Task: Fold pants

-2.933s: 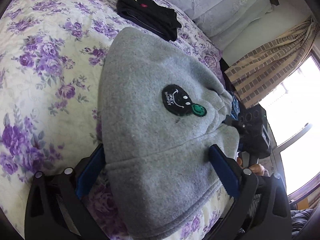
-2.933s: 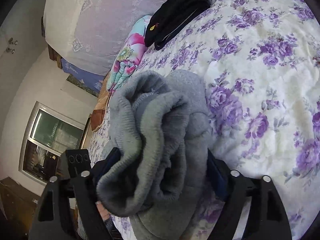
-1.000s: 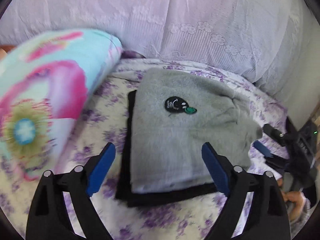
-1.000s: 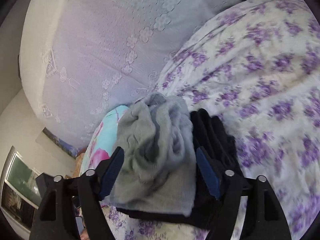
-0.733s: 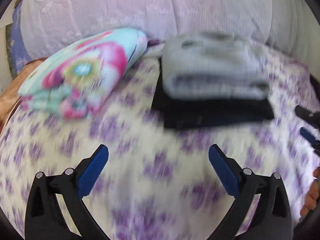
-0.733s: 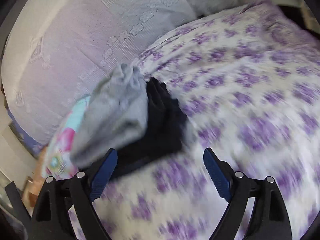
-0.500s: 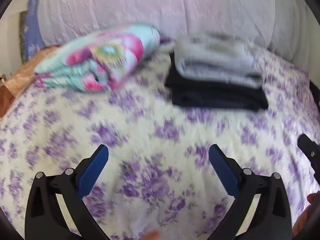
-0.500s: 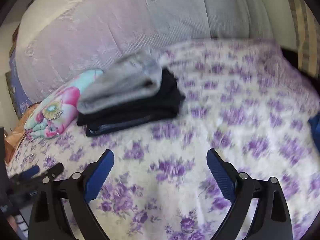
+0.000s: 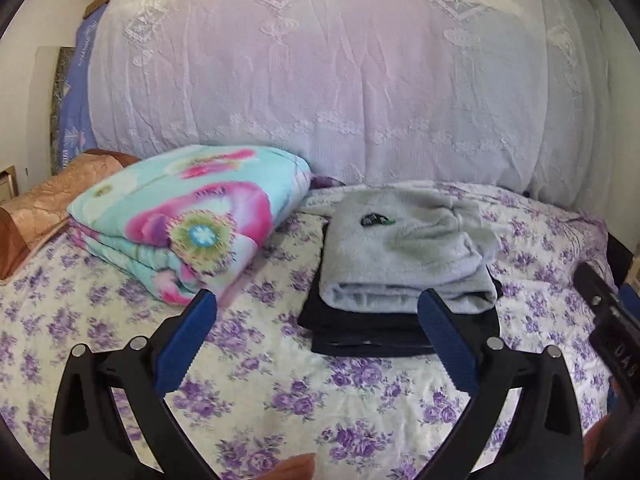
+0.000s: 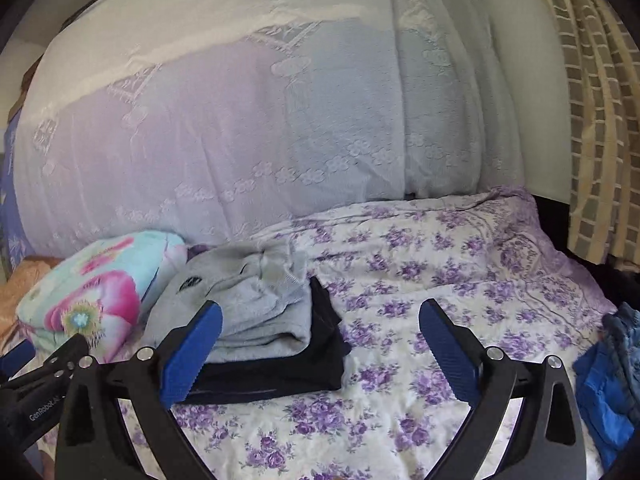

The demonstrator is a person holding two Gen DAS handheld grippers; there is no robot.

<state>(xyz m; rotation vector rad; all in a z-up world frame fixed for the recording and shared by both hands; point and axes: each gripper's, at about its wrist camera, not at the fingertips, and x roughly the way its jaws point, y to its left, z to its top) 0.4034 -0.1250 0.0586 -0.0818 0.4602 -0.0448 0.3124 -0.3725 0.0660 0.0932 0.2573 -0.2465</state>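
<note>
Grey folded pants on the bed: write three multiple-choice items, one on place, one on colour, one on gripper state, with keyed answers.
1. The grey pants lie:
A. on a black folded garment
B. on the floral blanket
C. on the floor

2. The bedsheet print is:
A. red
B. purple
C. green

3. The left hand-held gripper and right hand-held gripper are:
A. both shut on cloth
B. one open, one shut
C. both open, empty

Key: 1 A, black edges show beneath the grey; 2 B, purple flowers on white; 3 C, only bedding shows between the spread blue pads.
</note>
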